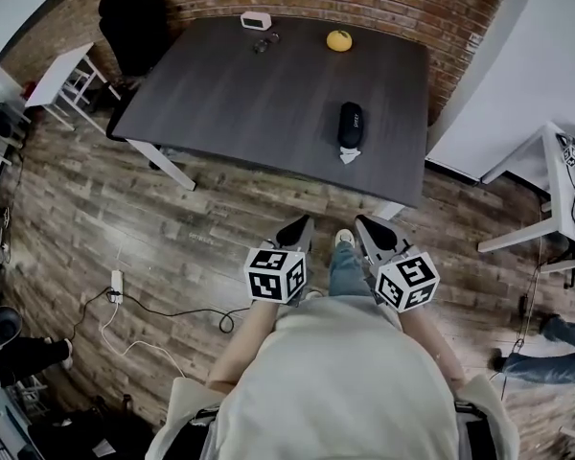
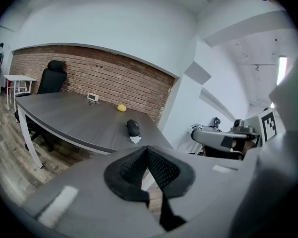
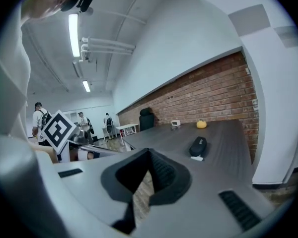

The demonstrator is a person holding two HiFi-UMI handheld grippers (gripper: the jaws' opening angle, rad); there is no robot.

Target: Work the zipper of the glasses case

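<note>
the glasses case (image 1: pixel 351 123) is seen lying on the dark table (image 1: pixel 249 103), on its right side and close to the near edge, its length running near to far. a small white scrap (image 1: pixel 350 155) is spotted touching the case's near end. the case is untouched: both grippers are held well apart from it, over the wooden floor (image 1: pixel 172 228), short of the table's near edge and just in front of the person's body.

the left gripper (image 1: pixel 302 226) is held with its jaws closed together and nothing caught between them; only floor is glimpsed through the gap below the pads. the right gripper (image 1: pixel 364 226) is matched to it, jaws closed and empty too. the two are carried side by side, a shoe (image 1: pixel 344 239) showing between them, and both are pointed towards the table.

at the far edge a yellow round thing (image 1: pixel 339 40) is found to the right and a small white box (image 1: pixel 256 20) further left, both well apart from the case. a black chair (image 1: pixel 134 22) is parked at the far left corner. a cable (image 1: pixel 163 312) is trailed across the floor at the left.
</note>
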